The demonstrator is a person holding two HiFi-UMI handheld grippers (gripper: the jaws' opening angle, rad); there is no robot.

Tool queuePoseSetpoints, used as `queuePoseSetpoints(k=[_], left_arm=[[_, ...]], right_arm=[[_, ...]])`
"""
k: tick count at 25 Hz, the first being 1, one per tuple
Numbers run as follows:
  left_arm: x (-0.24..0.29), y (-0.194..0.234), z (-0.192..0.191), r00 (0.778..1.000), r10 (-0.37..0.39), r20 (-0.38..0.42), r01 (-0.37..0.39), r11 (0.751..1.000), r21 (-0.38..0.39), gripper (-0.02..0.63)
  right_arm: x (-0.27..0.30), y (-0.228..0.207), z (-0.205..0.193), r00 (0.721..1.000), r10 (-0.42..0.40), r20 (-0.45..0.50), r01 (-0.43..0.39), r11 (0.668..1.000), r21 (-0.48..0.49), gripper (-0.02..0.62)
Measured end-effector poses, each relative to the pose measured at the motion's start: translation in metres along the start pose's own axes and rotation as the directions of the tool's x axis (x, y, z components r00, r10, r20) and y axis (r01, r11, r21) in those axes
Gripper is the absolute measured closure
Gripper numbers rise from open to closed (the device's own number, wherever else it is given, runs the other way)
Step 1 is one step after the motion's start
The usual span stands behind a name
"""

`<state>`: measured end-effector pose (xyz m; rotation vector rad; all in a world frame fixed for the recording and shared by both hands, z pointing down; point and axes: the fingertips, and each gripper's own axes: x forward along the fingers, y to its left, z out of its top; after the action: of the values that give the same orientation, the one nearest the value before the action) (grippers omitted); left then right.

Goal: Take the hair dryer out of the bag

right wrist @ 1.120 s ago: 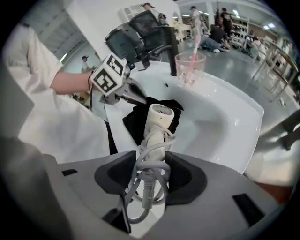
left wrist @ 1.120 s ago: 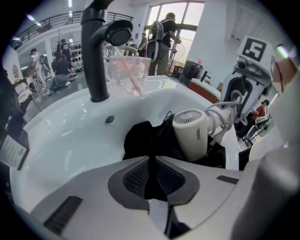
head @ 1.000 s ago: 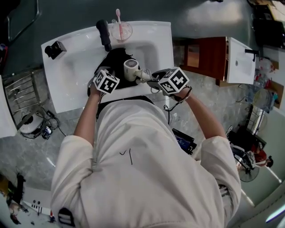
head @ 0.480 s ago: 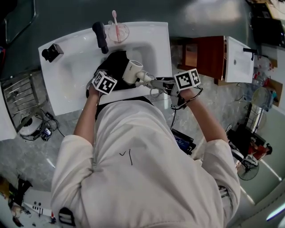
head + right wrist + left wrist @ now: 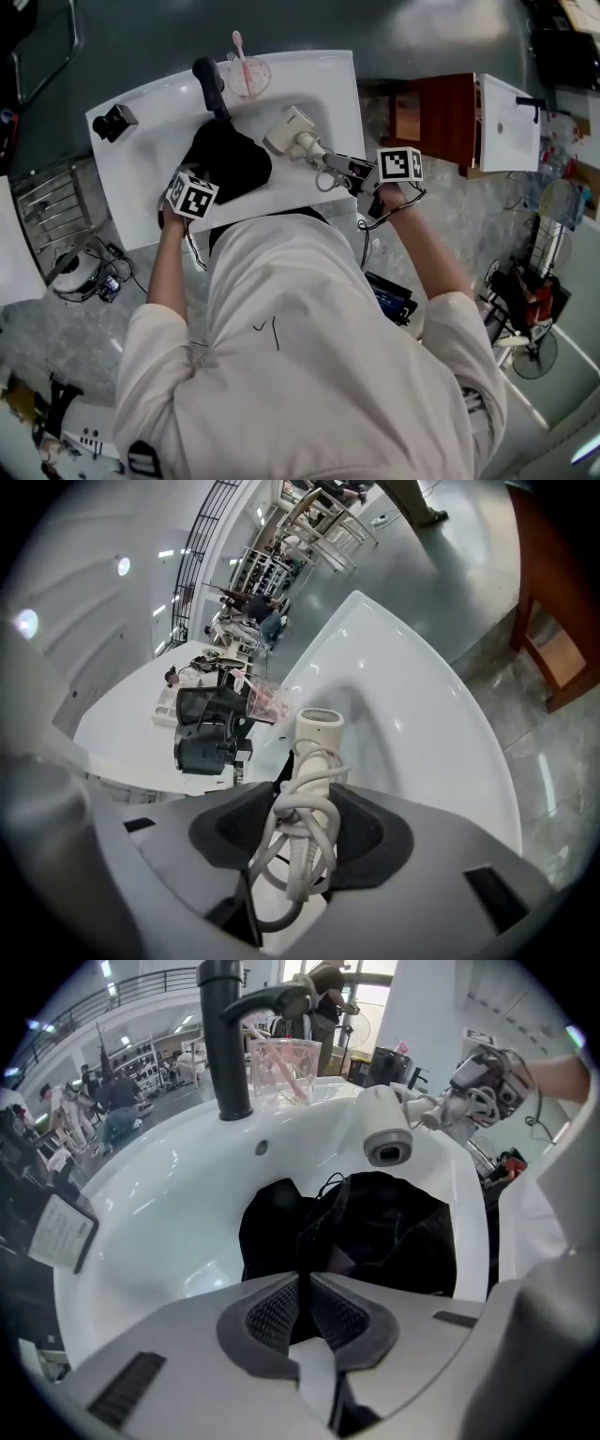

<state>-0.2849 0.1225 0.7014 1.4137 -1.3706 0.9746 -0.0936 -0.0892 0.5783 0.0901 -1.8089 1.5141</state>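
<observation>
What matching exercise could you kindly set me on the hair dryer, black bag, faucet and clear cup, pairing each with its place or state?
Things:
1. hair dryer
2. black bag
3. black faucet
4. clear cup

Places or states:
A. holds a pink toothbrush
B. lies in the white basin
C. clamped in the right gripper
D. stands upright behind the basin

Pairs: 1-C, 2-B, 3-D, 4-A.

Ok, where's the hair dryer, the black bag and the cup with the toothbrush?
hair dryer point(image 5: 289, 130): head view, on its pale barrel.
black bag point(image 5: 228, 161): head view, middle of the crumpled cloth.
cup point(image 5: 307, 1071): left gripper view, on its clear wall.
</observation>
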Motion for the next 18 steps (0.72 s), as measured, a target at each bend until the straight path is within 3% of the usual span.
queuePoseSetpoints(k=[4, 10, 14, 18], left_arm=[[-0.03, 0.018, -0.008, 0.999, 0.033, 0.043, -0.036, 0.997, 0.065, 0.561], [-0.076, 0.024, -0.01, 0.993, -0.068, 0.099, 0.044, 0.971, 0.233, 0.563], [-0.089, 0.019, -0.012, 0.989, -0.119, 0.083, 0.091, 0.955, 0.282, 0.563], [-0.103, 0.037, -0.026, 0.993, -0.093, 0.068, 0.07, 0.954, 0.291, 0.563]], right_arm=[[0.011, -0.013, 0.001, 0.999, -0.045, 0.008, 0.045, 0.999, 0.006, 0.408], [0.037, -0.029, -0.009, 0.993, -0.119, -0.009, 0.119, 0.993, 0.013, 0.407], [0.048, -0.034, -0.014, 0.988, -0.154, -0.009, 0.154, 0.988, 0.018, 0.407], [0.062, -0.032, -0.014, 0.981, -0.192, 0.006, 0.192, 0.981, -0.011, 0.403]])
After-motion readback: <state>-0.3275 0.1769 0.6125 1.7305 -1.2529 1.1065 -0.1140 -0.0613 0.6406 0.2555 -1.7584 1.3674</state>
